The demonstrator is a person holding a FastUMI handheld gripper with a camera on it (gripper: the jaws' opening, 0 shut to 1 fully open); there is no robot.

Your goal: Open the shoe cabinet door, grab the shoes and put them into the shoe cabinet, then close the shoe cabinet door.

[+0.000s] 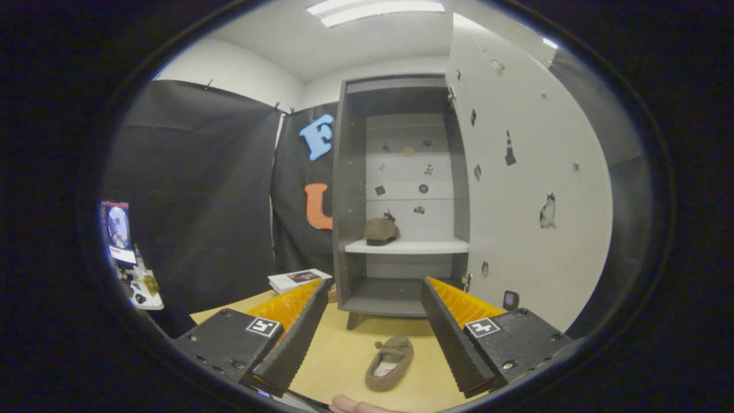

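The cabinet (401, 195) stands open, door (527, 172) swung right. One shoe (381, 230) sits on its shelf (424, 246); another shoe (390, 363) lies on the desk (344, 344) between the wide-open, empty tongs (373, 338).

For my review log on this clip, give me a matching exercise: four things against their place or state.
Things:
1. brown slipper
2. second brown slipper
3. shoe cabinet door
4. gripper

Places or states:
A. on the cabinet's white shelf
B. swung open
C. on the wooden table, between the fingers
D. fingers spread apart, holding nothing

Pairs: 1-C, 2-A, 3-B, 4-D
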